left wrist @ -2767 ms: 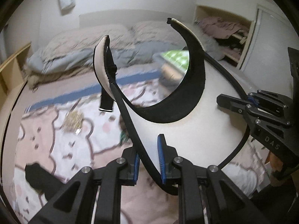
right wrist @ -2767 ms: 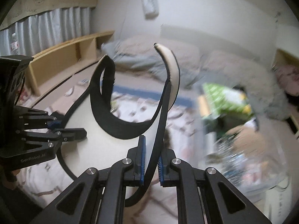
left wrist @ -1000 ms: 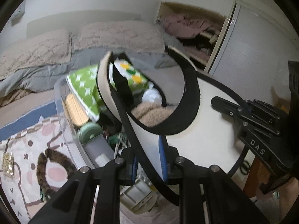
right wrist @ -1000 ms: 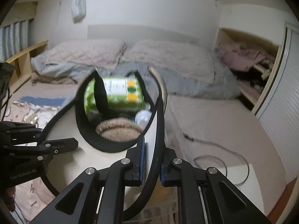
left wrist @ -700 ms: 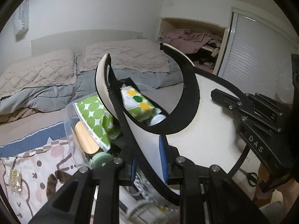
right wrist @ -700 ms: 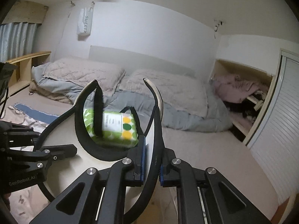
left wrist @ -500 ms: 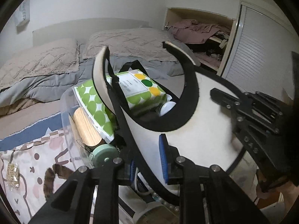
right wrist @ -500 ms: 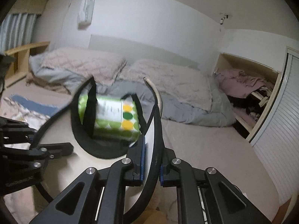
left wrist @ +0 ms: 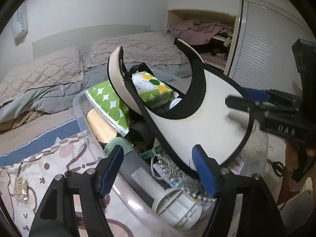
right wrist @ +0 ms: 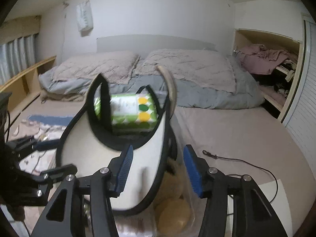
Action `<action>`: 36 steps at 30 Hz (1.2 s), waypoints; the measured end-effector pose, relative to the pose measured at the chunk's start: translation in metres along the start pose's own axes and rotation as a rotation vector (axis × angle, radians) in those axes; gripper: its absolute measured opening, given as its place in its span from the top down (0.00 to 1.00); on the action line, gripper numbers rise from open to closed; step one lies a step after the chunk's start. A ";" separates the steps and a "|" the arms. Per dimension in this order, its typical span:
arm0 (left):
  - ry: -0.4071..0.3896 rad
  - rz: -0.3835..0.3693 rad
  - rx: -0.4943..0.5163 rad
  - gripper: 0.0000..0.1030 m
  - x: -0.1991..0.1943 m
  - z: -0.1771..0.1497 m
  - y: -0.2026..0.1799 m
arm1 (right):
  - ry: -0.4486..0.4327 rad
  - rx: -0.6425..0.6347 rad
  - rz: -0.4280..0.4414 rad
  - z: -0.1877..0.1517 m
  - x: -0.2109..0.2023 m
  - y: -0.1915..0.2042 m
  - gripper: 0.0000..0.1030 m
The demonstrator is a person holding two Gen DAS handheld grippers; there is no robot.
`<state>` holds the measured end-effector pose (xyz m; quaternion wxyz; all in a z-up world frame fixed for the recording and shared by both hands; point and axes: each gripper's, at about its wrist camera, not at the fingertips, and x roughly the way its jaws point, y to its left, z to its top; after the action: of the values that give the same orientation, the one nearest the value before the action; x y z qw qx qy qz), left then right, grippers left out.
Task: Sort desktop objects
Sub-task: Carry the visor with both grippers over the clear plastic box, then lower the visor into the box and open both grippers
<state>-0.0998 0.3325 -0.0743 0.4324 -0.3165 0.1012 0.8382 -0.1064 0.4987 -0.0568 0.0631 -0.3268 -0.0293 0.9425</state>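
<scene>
Here both tongs stand wide, holding nothing: the left gripper (left wrist: 158,168) and right gripper (right wrist: 157,169) flank the sun visor (left wrist: 197,126), which sits over the clear storage bin (left wrist: 79,106) between and just ahead of our fingers. We judge it light, with a stiff springy brim best pinched at the black-bound edge. The left view shows the bin's clutter and the green-dotted tissue pack (left wrist: 110,100); the right view shows a loose cord (right wrist: 237,161) on the bed, beyond our right finger.

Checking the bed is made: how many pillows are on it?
2, side by side at the head of the bed: left pillow and right pillow, resting on the grey duvet. Any beneath are hidden.
</scene>
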 end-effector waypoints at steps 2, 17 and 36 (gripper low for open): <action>-0.006 0.005 0.003 0.30 -0.006 -0.002 0.001 | 0.045 -0.002 -0.025 -0.006 0.000 0.006 0.49; 0.001 0.031 -0.029 0.30 -0.009 -0.004 0.014 | 0.101 0.254 -0.003 -0.014 0.030 -0.005 0.83; 0.003 0.024 -0.089 0.30 -0.022 -0.003 0.022 | 0.102 0.281 -0.025 -0.021 0.038 -0.010 0.79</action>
<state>-0.1067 0.3031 -0.0653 0.4075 -0.3353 0.0681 0.8467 -0.1218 0.5144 -0.0954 0.1215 -0.3617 0.1020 0.9187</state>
